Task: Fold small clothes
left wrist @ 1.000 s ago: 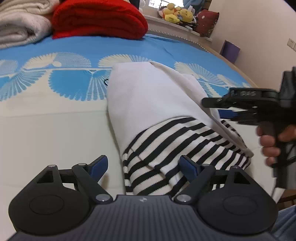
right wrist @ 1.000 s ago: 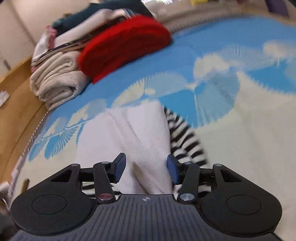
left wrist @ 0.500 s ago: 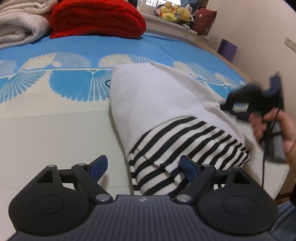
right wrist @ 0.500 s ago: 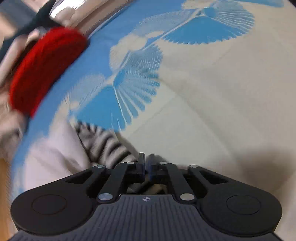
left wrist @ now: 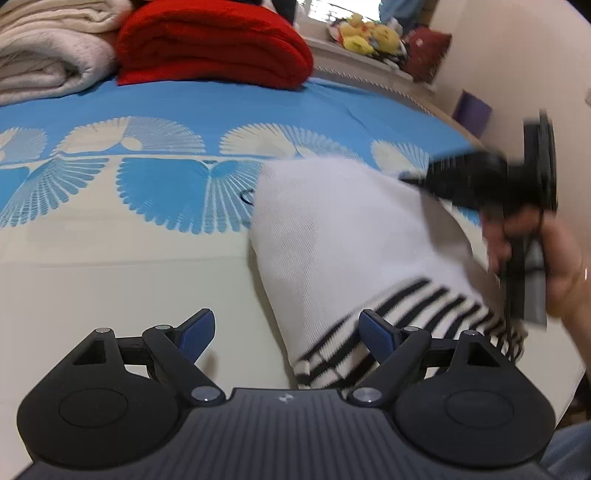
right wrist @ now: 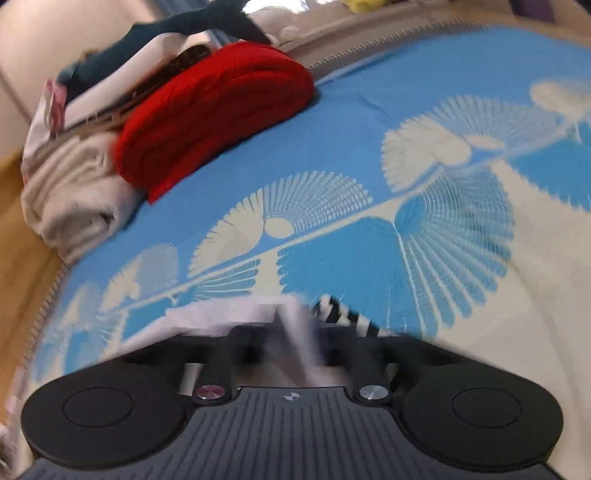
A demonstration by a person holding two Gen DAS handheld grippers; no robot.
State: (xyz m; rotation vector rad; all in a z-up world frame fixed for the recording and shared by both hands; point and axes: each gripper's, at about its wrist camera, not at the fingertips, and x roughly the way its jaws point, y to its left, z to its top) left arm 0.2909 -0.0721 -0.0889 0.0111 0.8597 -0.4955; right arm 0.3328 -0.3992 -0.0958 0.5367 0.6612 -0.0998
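Note:
A small white garment (left wrist: 343, 236) with a black-and-white striped layer (left wrist: 417, 310) lies on the bed. My left gripper (left wrist: 286, 321) hovers open at its near hem; the right pad sits over the stripes and nothing is pinched. Held by a hand (left wrist: 561, 258), my right gripper (left wrist: 410, 181) is blurred at the garment's far right edge. In the right wrist view, my right gripper (right wrist: 295, 332) has its jaws closing the last bit on a raised fold of the white garment (right wrist: 229, 314). The stripes (right wrist: 340, 314) peek out beside it.
A blue and cream patterned bedspread (left wrist: 110, 258) covers the bed. A folded red blanket (left wrist: 210, 40) and cream blankets (left wrist: 44, 55) are stacked at the far side. Plush toys (left wrist: 365, 33) sit on a ledge behind, and the wall (left wrist: 517, 55) is close on the right.
The right gripper went from open to shut, swung to the garment's far right edge and took a white fold. The white layer now covers more of the stripes.

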